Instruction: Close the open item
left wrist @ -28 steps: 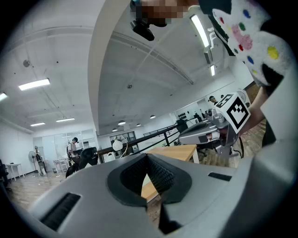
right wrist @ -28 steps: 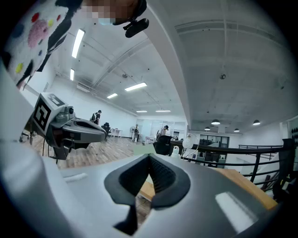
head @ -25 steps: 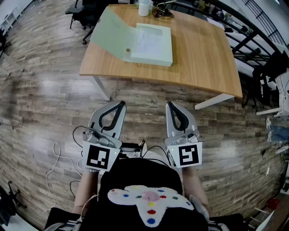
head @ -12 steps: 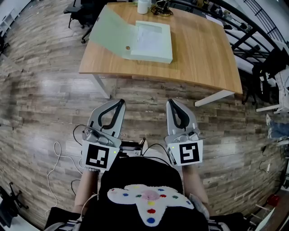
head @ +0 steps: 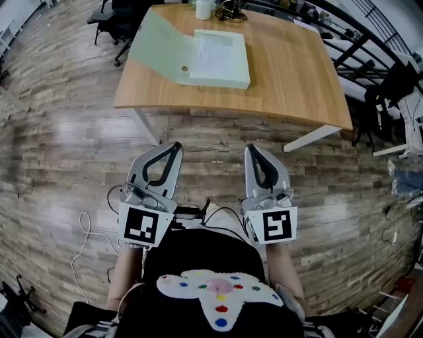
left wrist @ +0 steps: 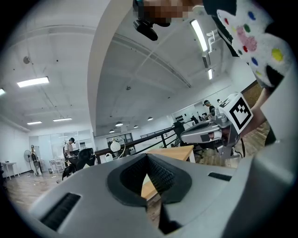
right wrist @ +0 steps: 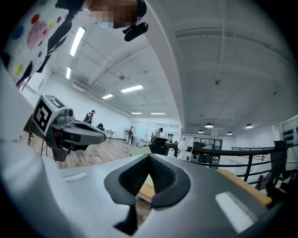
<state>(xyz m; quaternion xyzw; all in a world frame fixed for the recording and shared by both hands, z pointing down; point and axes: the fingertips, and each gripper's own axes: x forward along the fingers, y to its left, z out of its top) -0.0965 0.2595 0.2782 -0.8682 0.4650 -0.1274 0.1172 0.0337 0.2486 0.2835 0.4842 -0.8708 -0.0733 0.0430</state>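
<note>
A pale green box file (head: pixel 215 59) lies on the wooden table (head: pixel 291 72) with its lid (head: pixel 158 46) swung open to the left and papers inside. My left gripper (head: pixel 173 149) and right gripper (head: pixel 252 152) are held side by side over the floor, well short of the table's near edge. Both are shut with nothing between the jaws. In the left gripper view the left gripper (left wrist: pixel 148 160) points at the table (left wrist: pixel 174 153). The right gripper (right wrist: pixel 150 160) in its own view shows closed pads and the table edge (right wrist: pixel 244 186).
A white bottle (head: pixel 203 9) and a tangle of cable (head: pixel 231 12) sit at the table's far edge. Office chairs (head: pixel 115 20) stand to the table's left, a black railing (head: pixel 370 46) to its right. Cables (head: pixel 86 244) trail on the wood floor by my left side.
The table and file have shifted slightly up and left in the head view. Both grippers stay shut and in about the same place.
</note>
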